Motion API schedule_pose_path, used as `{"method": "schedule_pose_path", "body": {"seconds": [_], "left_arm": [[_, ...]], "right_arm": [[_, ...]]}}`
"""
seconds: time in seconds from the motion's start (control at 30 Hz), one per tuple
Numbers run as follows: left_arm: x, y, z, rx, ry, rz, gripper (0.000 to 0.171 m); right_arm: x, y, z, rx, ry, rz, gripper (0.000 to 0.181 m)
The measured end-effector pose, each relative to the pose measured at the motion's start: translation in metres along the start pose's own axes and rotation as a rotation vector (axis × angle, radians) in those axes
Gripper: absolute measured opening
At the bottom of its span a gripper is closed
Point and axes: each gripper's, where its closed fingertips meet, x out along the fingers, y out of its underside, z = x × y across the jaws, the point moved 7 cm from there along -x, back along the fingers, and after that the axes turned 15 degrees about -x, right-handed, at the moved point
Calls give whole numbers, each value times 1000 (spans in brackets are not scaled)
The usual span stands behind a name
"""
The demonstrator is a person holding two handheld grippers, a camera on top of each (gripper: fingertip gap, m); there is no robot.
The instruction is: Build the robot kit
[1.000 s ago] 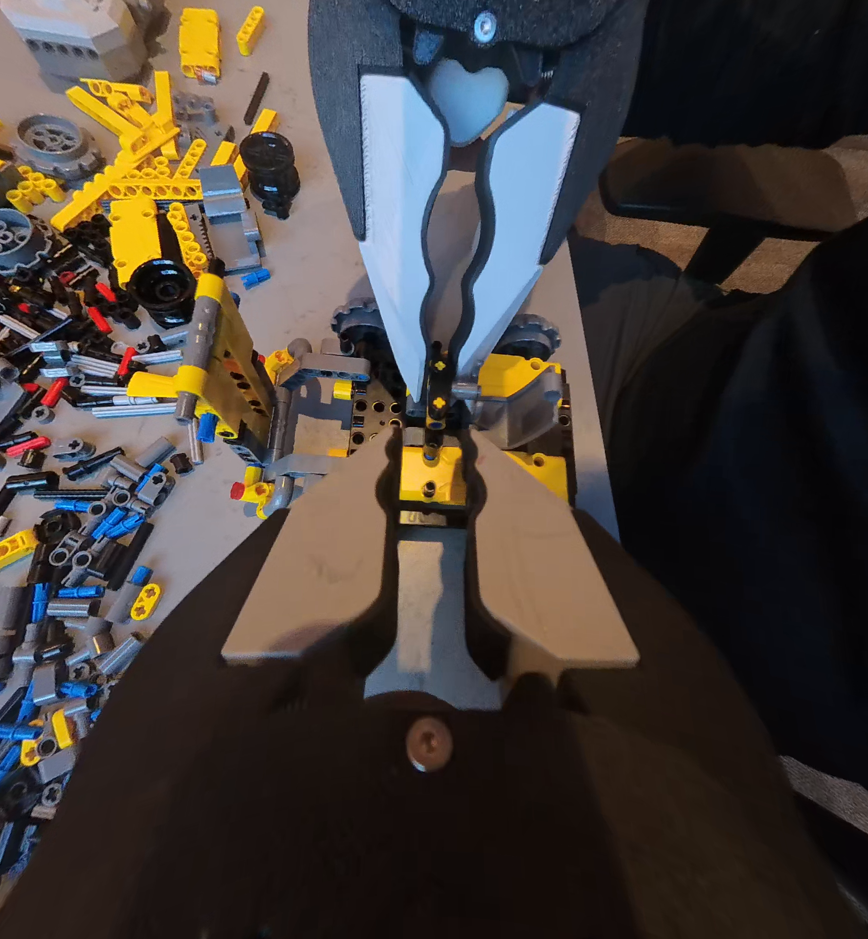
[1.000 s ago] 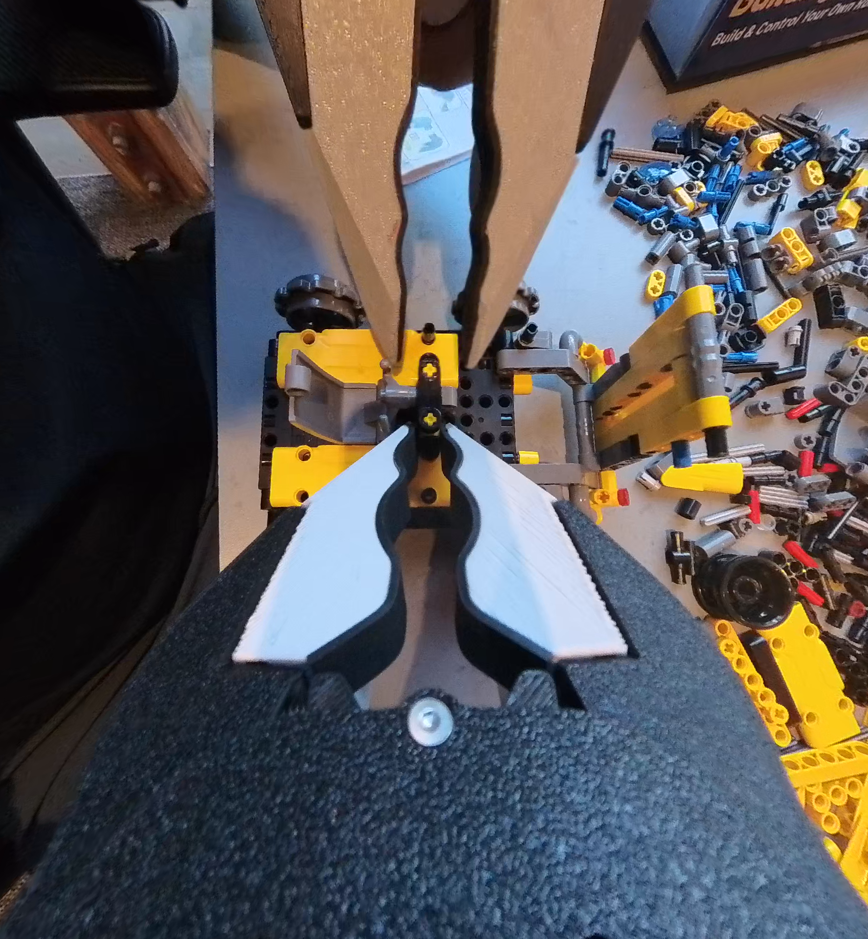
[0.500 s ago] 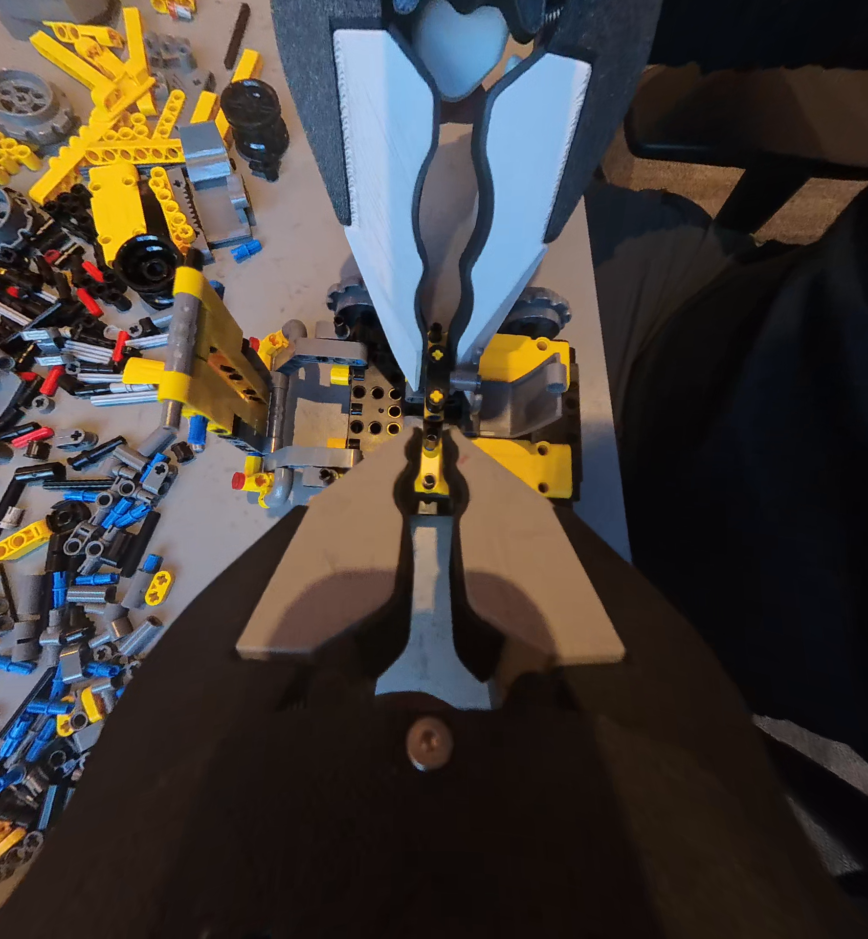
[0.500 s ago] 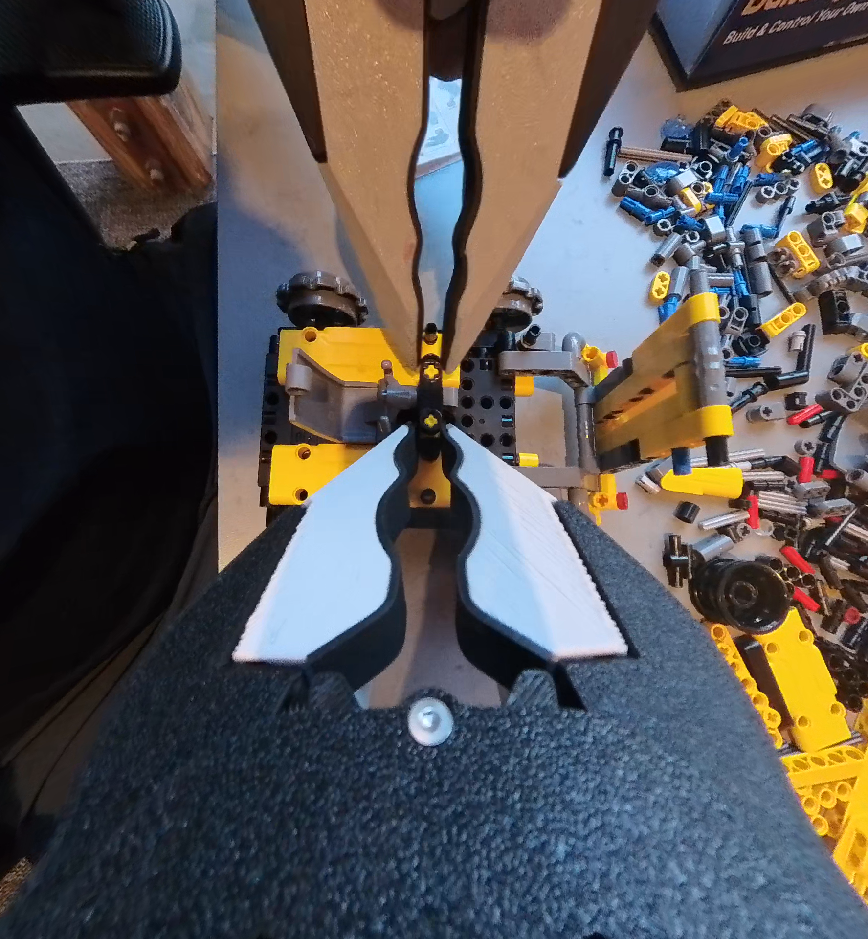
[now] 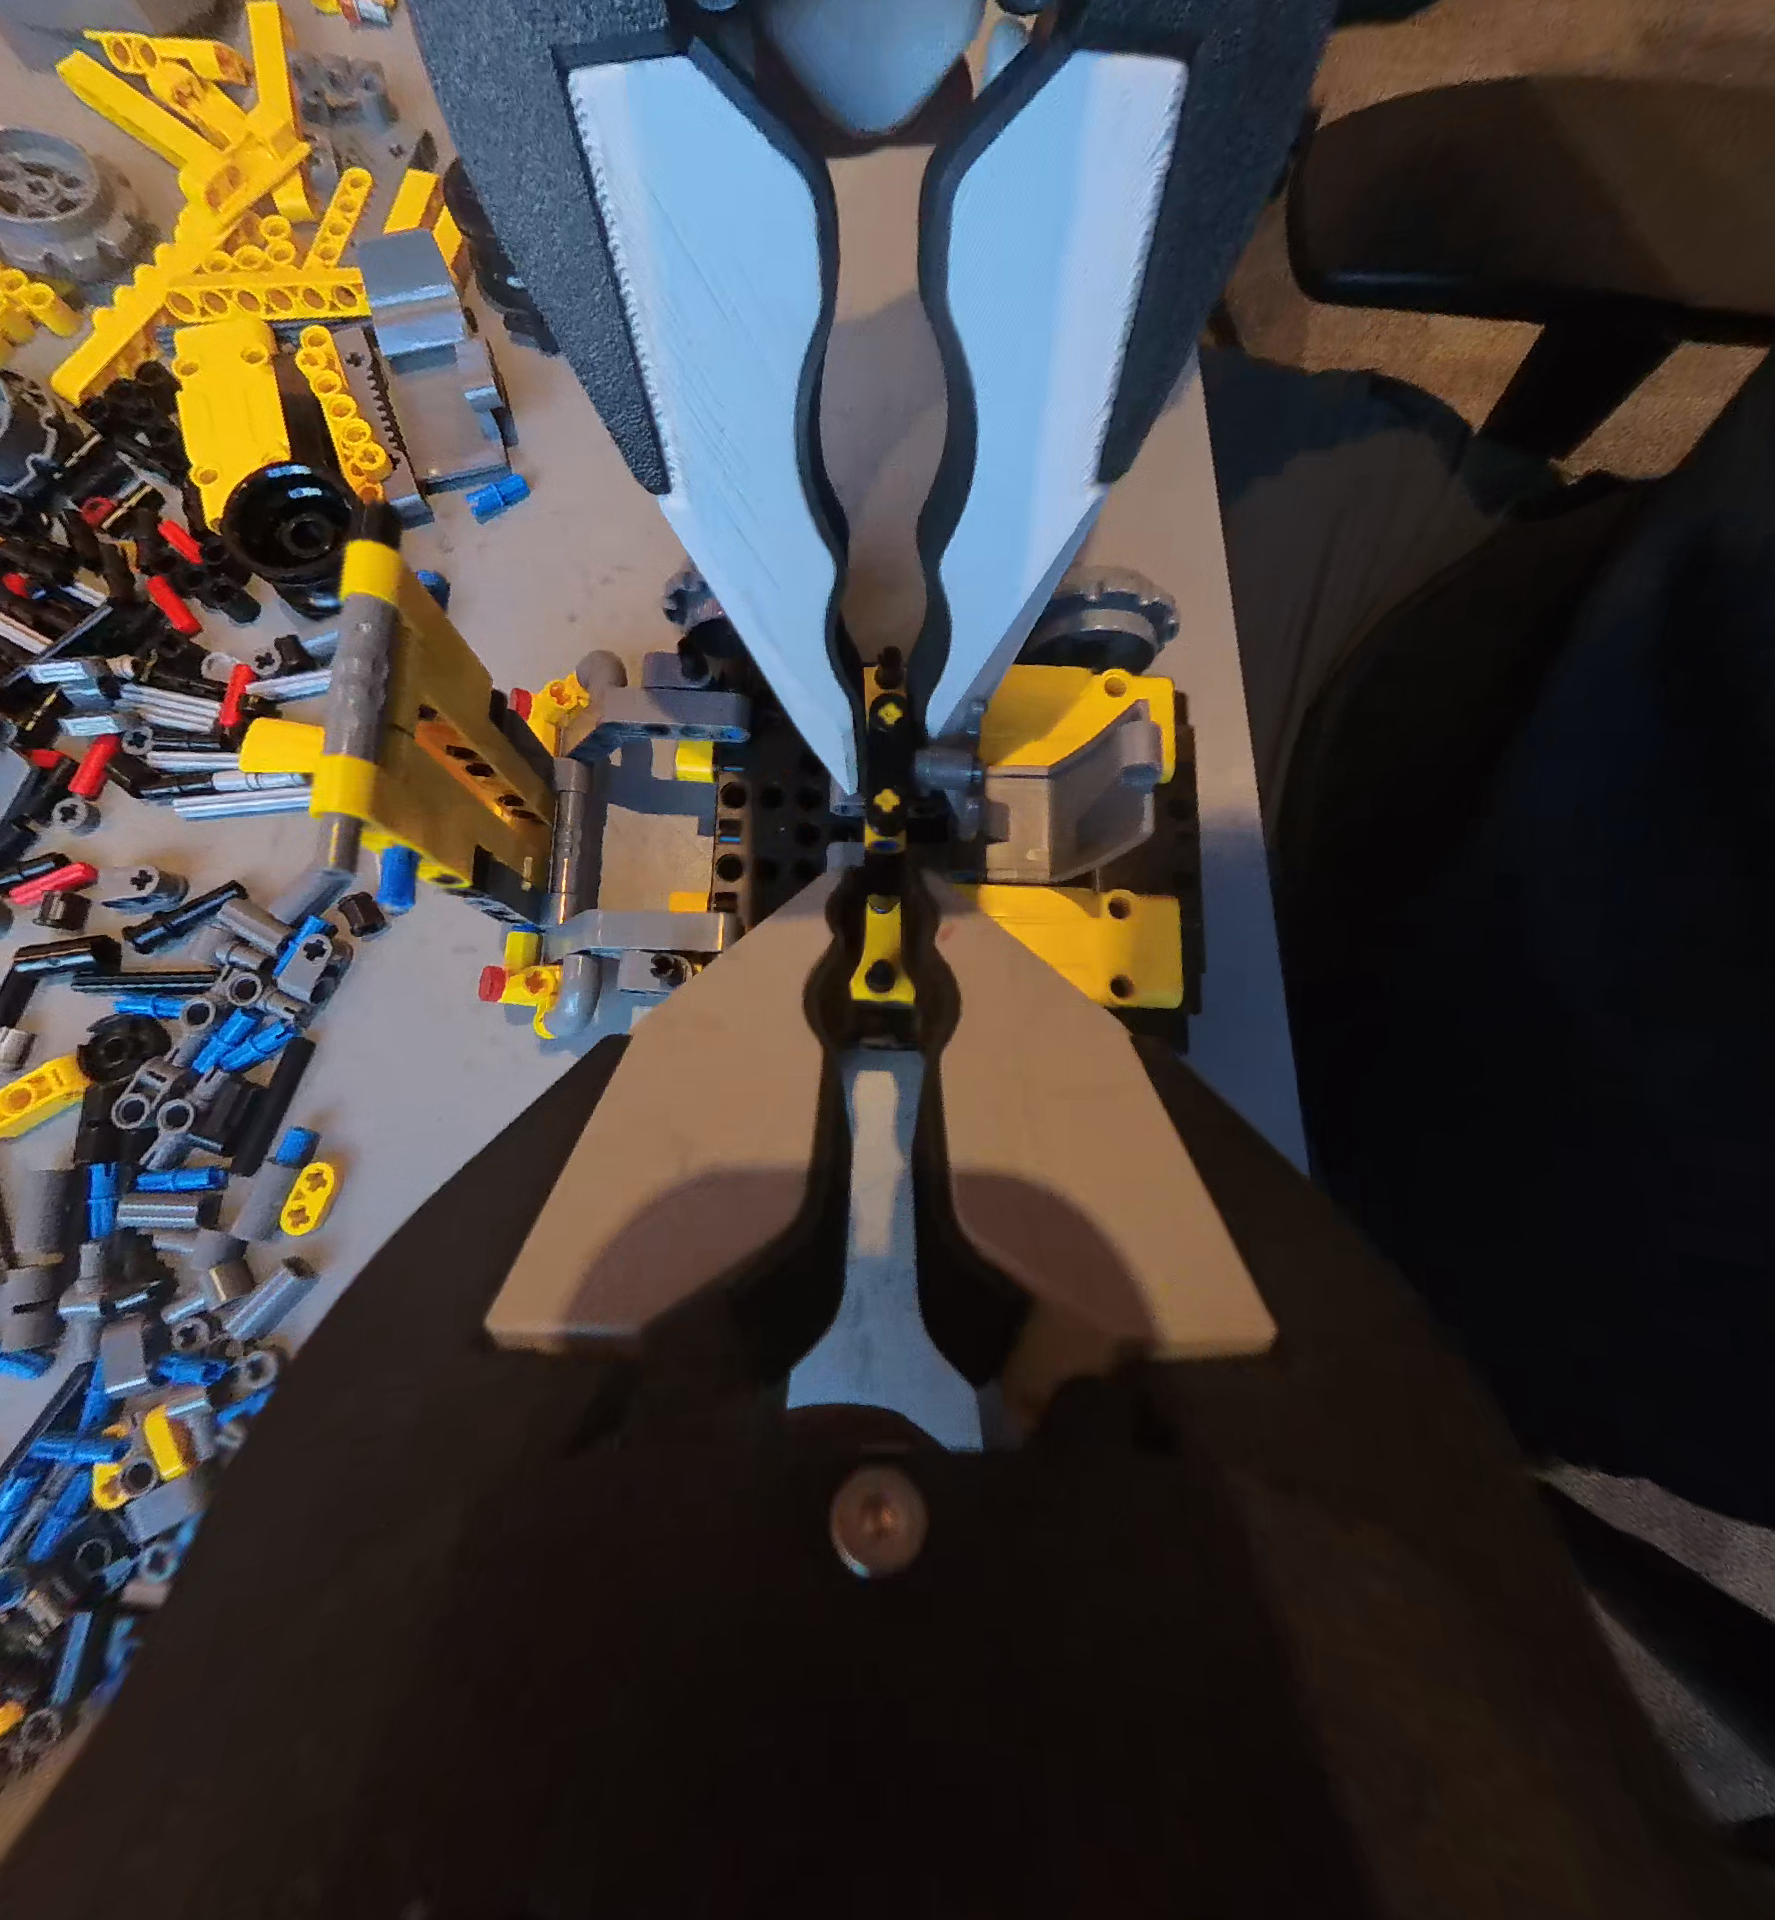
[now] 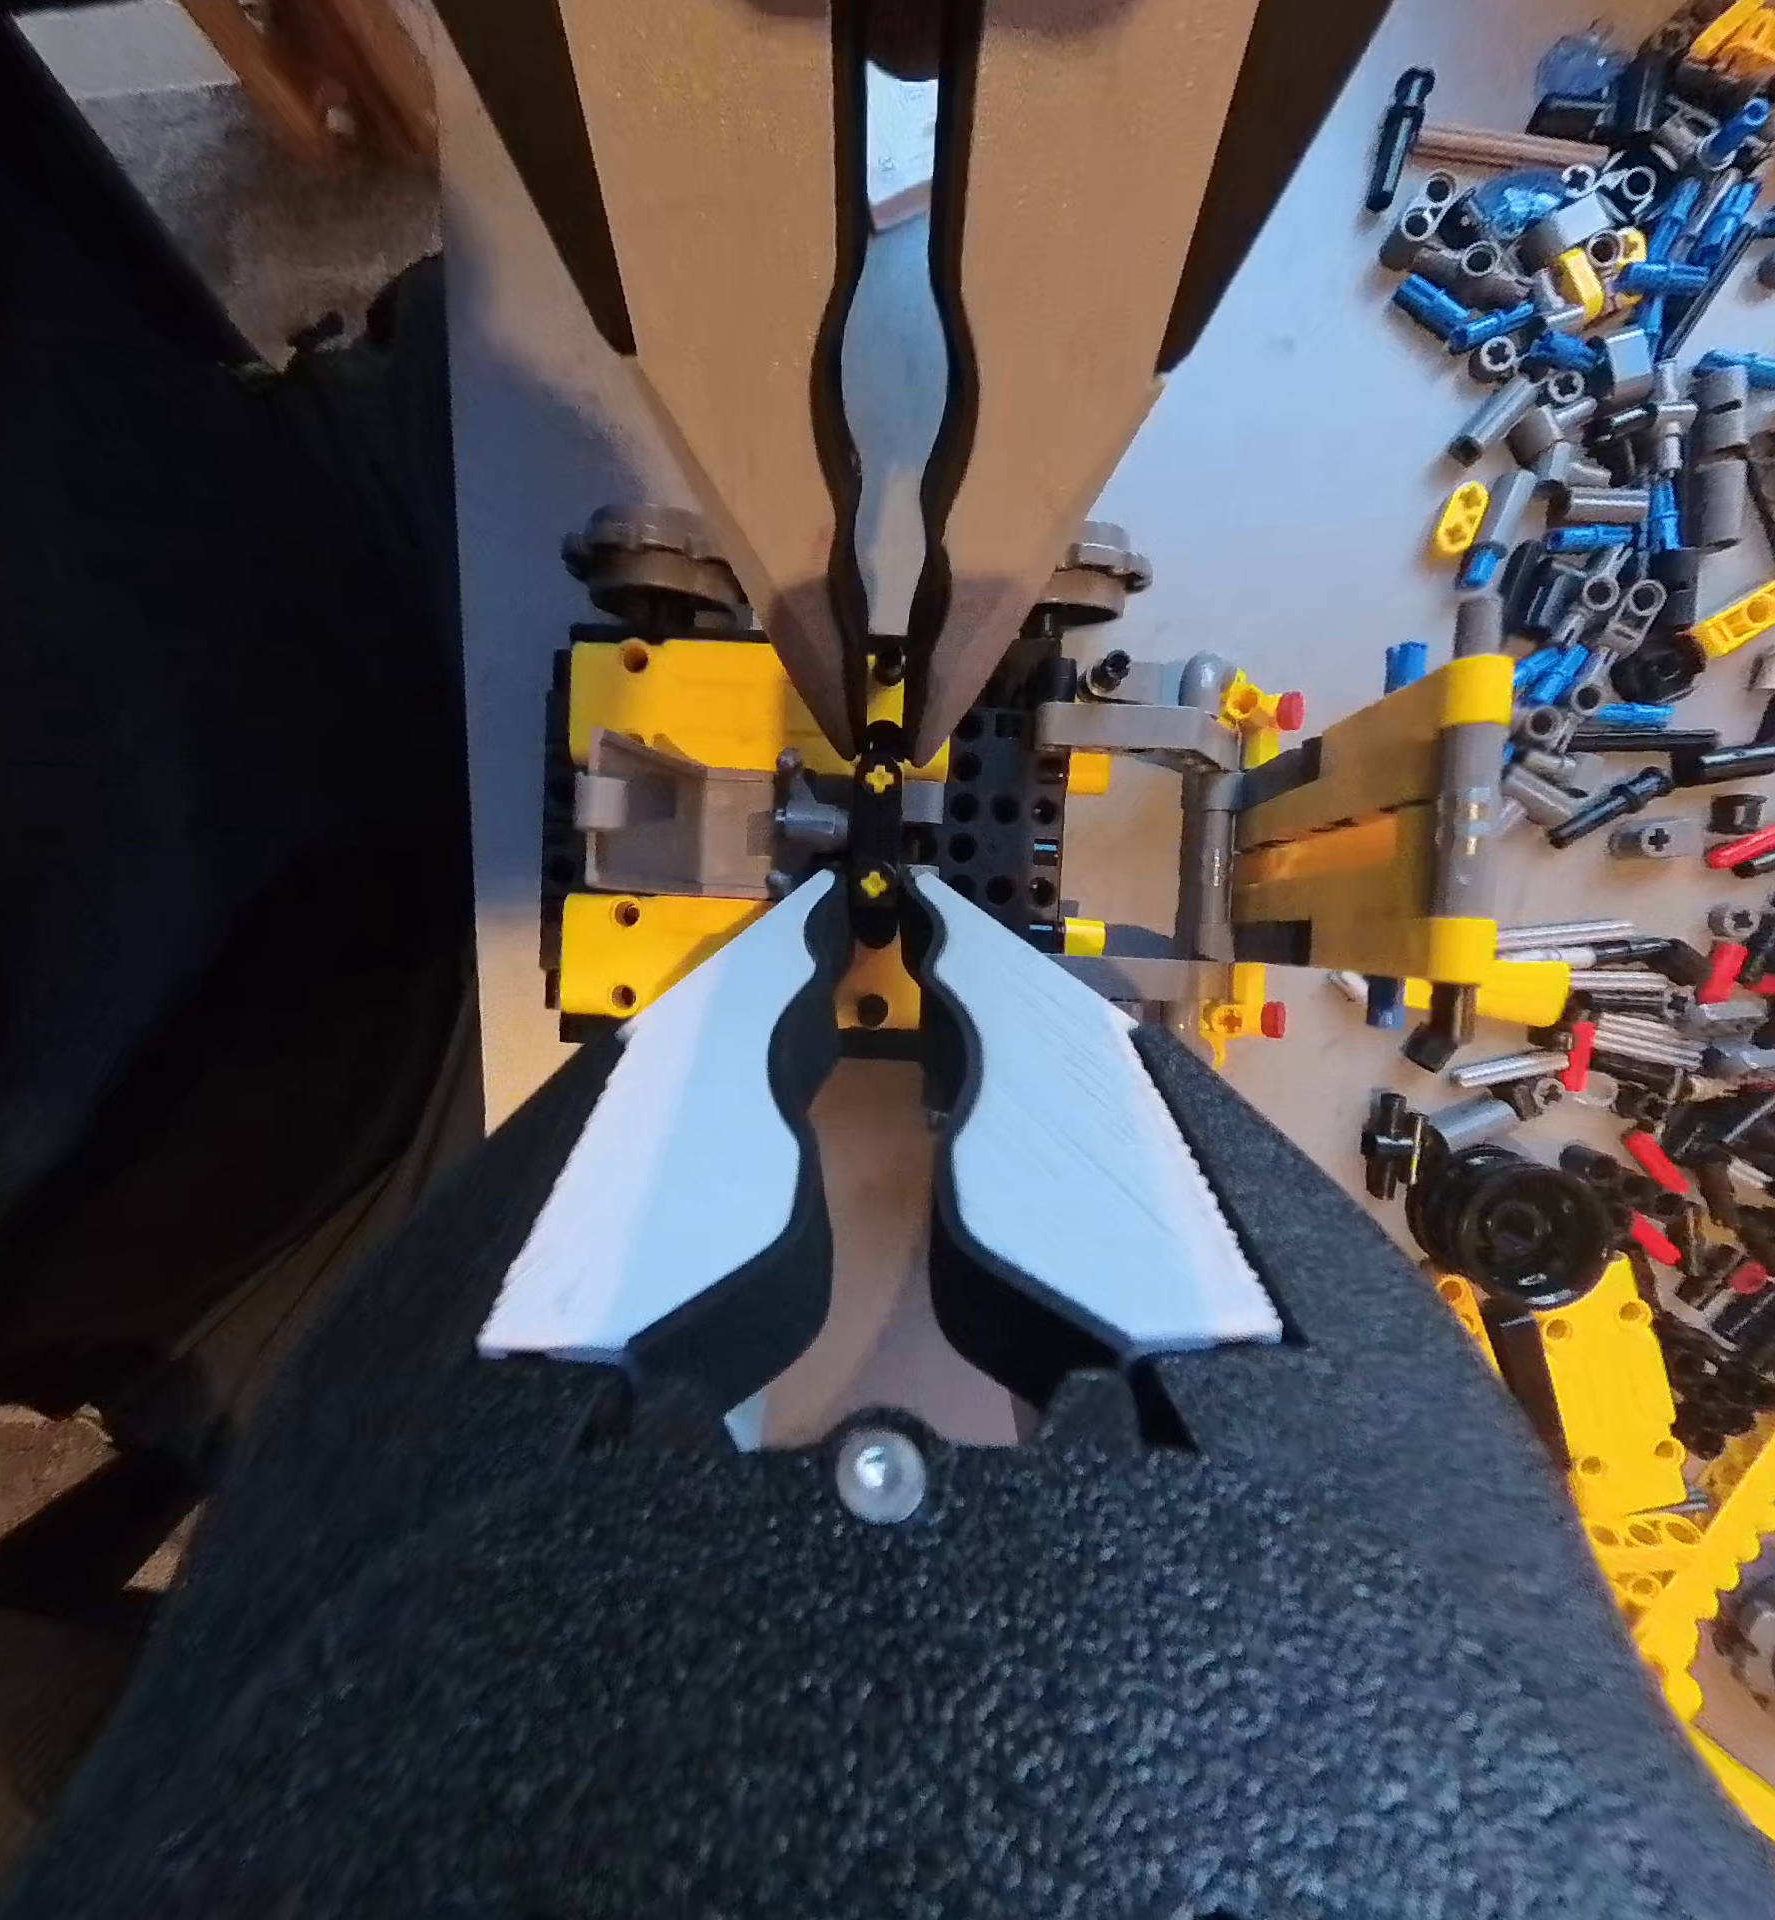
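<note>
The pale tabletop (image 5: 592, 582) carries everything; its near edge, by a black chair and a dark-clothed person, runs just beside the yellow, black and grey brick-built vehicle (image 5: 1059, 727), which sits close to that edge with two grey toothed wheels (image 5: 1122, 623) on the side under the white gripper; a yellow-and-grey bucket arm (image 5: 415, 748) juts from the vehicle toward the middle of the tabletop, and past it, farther from the edge, lies a broad scatter of loose building pieces (image 5: 135, 1039): yellow beams, black tyres, grey hubs, blue and red pins.

The left gripper (image 5: 878, 883), tan-fingered, and the right gripper (image 6: 872, 883), white-fingered with black inner edges, face each other tip to tip over the vehicle; between them stands a slim black beam with yellow cross pins (image 6: 875, 831), mounted across the vehicle's top beside a grey curved seat piece (image 6: 675, 821).

The left gripper is clenched on one end of that beam, its tips touching both sides; the right gripper's tips flank the opposite end, narrowed to a slit about it, and appear to pinch it.

A yellow holed block (image 5: 878, 966) shows just behind the left tips.
</note>
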Motion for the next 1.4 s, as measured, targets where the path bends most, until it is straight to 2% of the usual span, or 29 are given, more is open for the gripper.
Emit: {"method": "schedule_pose_path", "body": {"seconds": [0.17, 0.27, 0.37, 0.47, 0.53, 0.57, 0.63, 0.73, 0.9, 1.03, 1.13, 1.33, 1.4], "left_arm": [[2, 5, 4, -38, 53, -54, 2], [3, 9, 5, -46, 60, -51, 4], [1, 5, 0, 17, -7, -2, 4], [1, 2, 0, -14, -1, 12, 4], [1, 2, 0, -25, 16, -5, 4], [0, 3, 0, -23, 17, -13, 5], [-2, 5, 0, -27, 20, -24, 21], [-11, 5, 2, -79, 54, -68, 21], [-14, 0, 2, -115, 67, -92, 13], [-2, 2, 4, -126, 63, -42, 13], [3, 3, 4, -115, 59, -32, 7], [3, 4, 3, -116, 75, -34, 5], [4, 4, 3, -110, 72, -33, 5]], "right_arm": [[1, -3, -1, -1, -14, 28, 6], [1, -4, 0, -13, -10, 38, 7], [1, -4, 0, 9, -9, 22, 7], [-1, -2, 1, -7, 22, -4, 7], [-3, 1, 2, -12, 67, -22, 15], [-5, 4, 2, -8, 95, -25, 19], [-14, 10, 4, 17, 126, -61, 23], [-27, 16, 8, 59, 147, -172, 10], [-25, 17, 11, 83, 157, -205, 0], [-18, 14, 9, 75, 165, -194, 0], [-16, 17, 11, 87, 151, -196, 0], [-38, 4, 8, 83, 207, -279, 0], [-20, 11, 11, 82, 161, -189, 0]]}}
